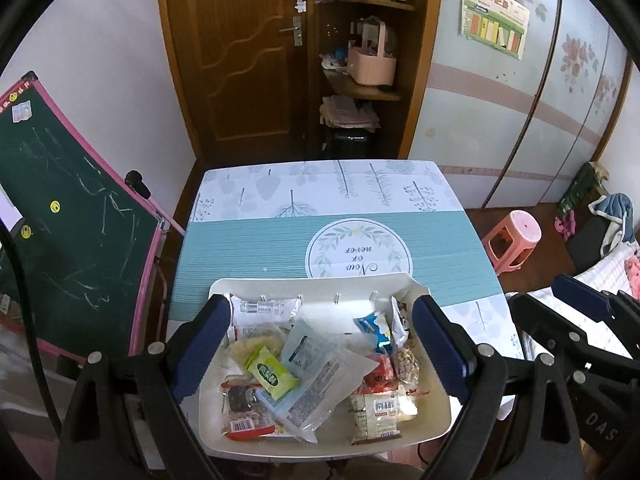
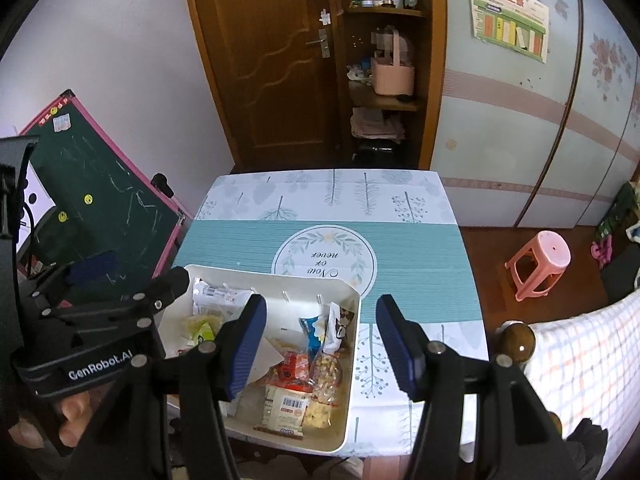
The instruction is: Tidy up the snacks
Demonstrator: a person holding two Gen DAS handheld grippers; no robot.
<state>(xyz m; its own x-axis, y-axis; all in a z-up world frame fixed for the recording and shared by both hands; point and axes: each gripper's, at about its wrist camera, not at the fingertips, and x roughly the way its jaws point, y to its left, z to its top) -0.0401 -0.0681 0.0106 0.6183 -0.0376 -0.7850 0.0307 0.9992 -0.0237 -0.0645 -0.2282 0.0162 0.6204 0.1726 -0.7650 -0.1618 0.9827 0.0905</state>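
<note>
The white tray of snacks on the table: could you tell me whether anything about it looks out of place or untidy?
The white tray overhangs the table's near edge. Inside, the packets lie jumbled and overlapping, with a green packet and clear bags piled crosswise. Nothing appears spilled onto the tablecloth.

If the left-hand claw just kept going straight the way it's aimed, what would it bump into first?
Most likely the snack packets piled in the white tray: the left gripper hangs open above them, nothing between. The clear blue-printed packet lies nearest its line, though depth is hard to judge.
</note>
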